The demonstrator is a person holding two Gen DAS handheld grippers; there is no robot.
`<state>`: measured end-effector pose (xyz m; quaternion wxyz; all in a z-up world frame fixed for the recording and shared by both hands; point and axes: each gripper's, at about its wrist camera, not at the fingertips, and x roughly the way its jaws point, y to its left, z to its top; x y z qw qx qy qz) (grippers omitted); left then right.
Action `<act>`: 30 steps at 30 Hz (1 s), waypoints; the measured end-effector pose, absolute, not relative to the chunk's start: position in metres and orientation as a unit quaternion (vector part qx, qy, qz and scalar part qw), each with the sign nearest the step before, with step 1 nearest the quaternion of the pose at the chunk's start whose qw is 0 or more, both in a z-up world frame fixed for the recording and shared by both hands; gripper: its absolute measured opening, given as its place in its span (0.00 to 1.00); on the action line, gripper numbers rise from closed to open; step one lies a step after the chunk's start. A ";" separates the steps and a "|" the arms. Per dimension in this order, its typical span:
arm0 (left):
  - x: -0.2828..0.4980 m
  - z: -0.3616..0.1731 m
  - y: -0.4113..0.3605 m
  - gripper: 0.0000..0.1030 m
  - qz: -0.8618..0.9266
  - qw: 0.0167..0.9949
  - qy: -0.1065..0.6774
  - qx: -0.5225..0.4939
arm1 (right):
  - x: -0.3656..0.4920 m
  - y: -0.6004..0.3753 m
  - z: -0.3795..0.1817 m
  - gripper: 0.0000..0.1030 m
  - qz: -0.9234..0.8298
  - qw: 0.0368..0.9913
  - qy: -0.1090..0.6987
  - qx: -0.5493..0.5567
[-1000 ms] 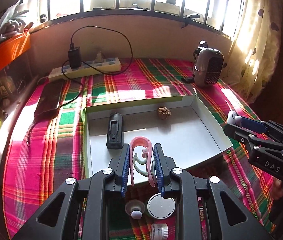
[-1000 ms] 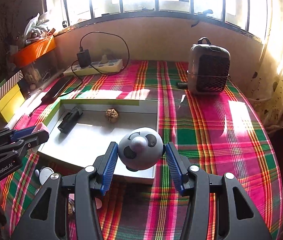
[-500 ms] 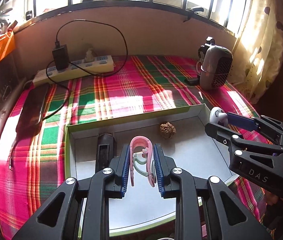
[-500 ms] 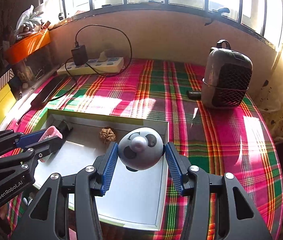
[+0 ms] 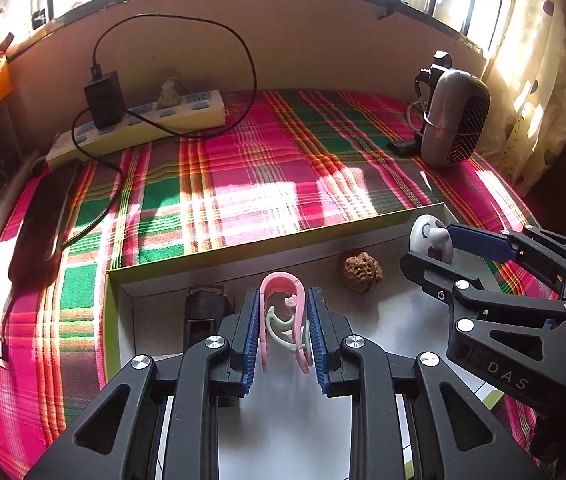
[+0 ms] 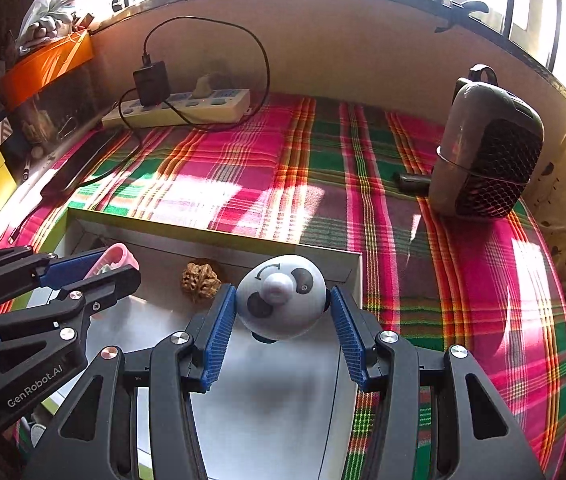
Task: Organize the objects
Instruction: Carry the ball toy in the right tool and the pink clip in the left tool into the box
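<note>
Holding a pink U-shaped clip (image 5: 283, 312) between its blue pads, the left gripper (image 5: 282, 334) hangs over the near left part of a shallow white box (image 5: 363, 236) with a green rim. The clip has a pale green piece inside it, and the jaws are narrow and pressed against its two sides. The right gripper (image 6: 283, 320) sits just to the right, over the same box, its jaws wider and closed on a round grey panda-faced knob (image 6: 281, 298) with black patches and a raised nose. Inside the box, a brown walnut (image 5: 360, 270) rests near the far wall, between the two grippers, and a black rectangular gadget (image 5: 203, 310) lies at the far left corner. The box rests on a pink, green and white plaid tablecloth (image 6: 323, 184). At the far left, a cream power strip (image 5: 139, 128) holds a black charger (image 5: 103, 98) with a looping cable. A dark phone (image 5: 43, 216) lies on the left edge. A small grey heater (image 6: 487, 152) with a black grille stands at the far right, beside a spotted curtain (image 5: 531, 92).
</note>
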<state>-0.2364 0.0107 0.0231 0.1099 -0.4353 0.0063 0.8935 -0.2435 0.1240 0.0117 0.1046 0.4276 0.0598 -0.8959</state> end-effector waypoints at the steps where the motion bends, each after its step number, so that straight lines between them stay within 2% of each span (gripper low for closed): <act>1: -0.237 0.023 0.011 0.21 0.893 0.111 0.005 -0.435 | -0.245 0.124 0.010 0.49 -0.895 0.105 0.060 0.429; 30: -0.248 0.012 0.015 0.21 0.885 0.103 0.011 -0.454 | -0.255 0.111 -0.003 0.49 -0.888 0.101 0.088 0.440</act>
